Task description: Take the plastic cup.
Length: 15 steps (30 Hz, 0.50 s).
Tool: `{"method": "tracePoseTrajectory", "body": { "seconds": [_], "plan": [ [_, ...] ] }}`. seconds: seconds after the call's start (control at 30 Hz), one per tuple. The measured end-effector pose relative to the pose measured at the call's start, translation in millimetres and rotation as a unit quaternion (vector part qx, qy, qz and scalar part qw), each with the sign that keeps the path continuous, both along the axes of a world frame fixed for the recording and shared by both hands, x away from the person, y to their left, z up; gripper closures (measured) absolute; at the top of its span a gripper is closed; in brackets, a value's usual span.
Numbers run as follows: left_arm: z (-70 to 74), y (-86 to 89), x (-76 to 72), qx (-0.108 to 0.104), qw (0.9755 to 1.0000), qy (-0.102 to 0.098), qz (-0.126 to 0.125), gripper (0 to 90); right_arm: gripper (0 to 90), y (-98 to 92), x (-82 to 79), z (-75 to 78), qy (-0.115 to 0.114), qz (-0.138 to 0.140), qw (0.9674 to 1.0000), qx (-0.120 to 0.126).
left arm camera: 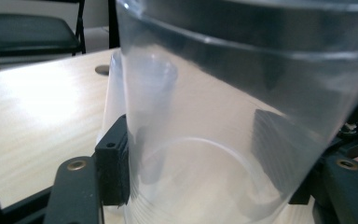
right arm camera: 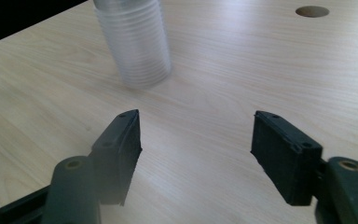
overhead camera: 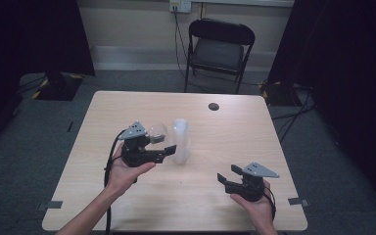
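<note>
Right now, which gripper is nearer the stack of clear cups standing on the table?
Left. The left gripper, shut on a single clear cup, is right beside the stack of clear cups. The right gripper, jaws open, hangs farther off, apart from it.

- My table (overhead camera: 142, 105) is a pale wood-grain top standing on grey carpet.
- A stack of clear plastic cups (overhead camera: 180, 139) stands on it, just left of centre.
- A dark round hole (overhead camera: 214, 106) sits toward one o'clock from the stack.
</note>
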State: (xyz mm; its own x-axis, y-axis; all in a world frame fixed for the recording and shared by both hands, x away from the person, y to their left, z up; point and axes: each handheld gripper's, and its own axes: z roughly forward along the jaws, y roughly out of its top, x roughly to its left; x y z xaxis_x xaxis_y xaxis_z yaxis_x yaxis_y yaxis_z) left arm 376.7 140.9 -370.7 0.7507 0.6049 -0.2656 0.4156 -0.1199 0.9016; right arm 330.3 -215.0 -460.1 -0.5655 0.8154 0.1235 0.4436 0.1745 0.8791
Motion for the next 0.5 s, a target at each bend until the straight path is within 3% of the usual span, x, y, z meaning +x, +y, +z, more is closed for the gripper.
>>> {"method": "tracePoseTrajectory", "body": {
  "seconds": [0.1,0.17,0.33,0.4,0.5],
  "plan": [
    [-5.9,3.6,0.0,-0.022,0.9994,0.026,0.006,35.2,34.2,4.8,-1.5,1.5,-0.004,0.009,0.9999,0.003],
    [-9.5,5.0,1.6,-0.022,0.9986,0.046,0.012,35.5,34.6,7.9,-2.2,2.9,-0.008,0.017,0.9998,0.003],
    [-18.1,9.0,0.8,-0.022,0.9981,0.055,0.018,36.3,34.6,14.8,-3.0,5.2,-0.012,0.029,0.9995,0.006],
    [-24.6,9.7,-0.4,-0.021,0.9974,0.069,0.008,36.6,34.8,18.3,-3.9,5.7,-0.015,0.033,0.9993,0.008],
    [-30.7,7.3,-2.5,-0.01,0.9972,0.075,0.001,37.0,35.2,24.2,-5.2,6.8,-0.015,0.043,0.9989,0.007]
  ]
}}
